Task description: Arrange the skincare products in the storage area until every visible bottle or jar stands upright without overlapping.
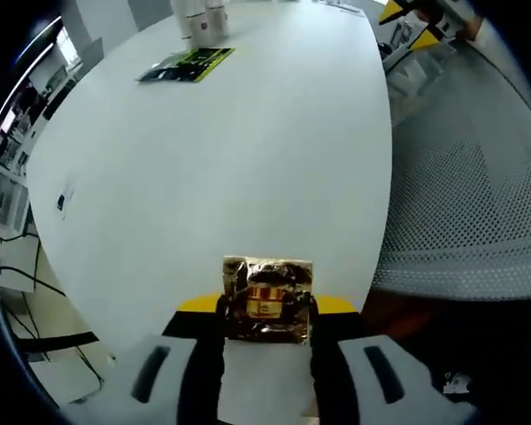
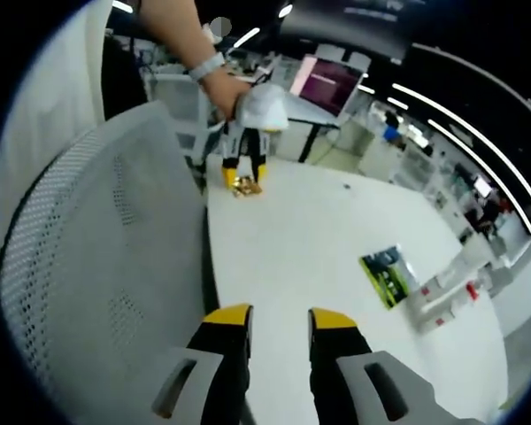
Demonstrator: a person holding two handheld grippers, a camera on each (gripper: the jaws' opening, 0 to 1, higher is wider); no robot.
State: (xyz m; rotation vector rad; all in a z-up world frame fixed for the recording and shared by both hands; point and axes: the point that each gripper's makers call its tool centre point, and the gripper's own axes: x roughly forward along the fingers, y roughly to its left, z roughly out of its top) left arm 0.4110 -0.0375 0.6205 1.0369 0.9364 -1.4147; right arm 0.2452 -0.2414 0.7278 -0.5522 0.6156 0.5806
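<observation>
Left tool (image 1: 267, 312) clamps one crinkled gold foil sachet (image 1: 267, 299) over the white round surface (image 1: 248, 159); right tool (image 2: 279, 320) hangs parted, empty (one green-black packet (image 2: 386, 274) nearby).

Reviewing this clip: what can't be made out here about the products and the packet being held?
- White bottles, left gripper view: tops cut off by the upper edge, so how many there are is unclear.
- The same bottles, right gripper view: too small and blurred to read labels or tell upright from lying.
- Gold packet: crinkled and glary, print unreadable; lower edge hidden between the left gripper jaws.
- Green sachet: text too small.
</observation>
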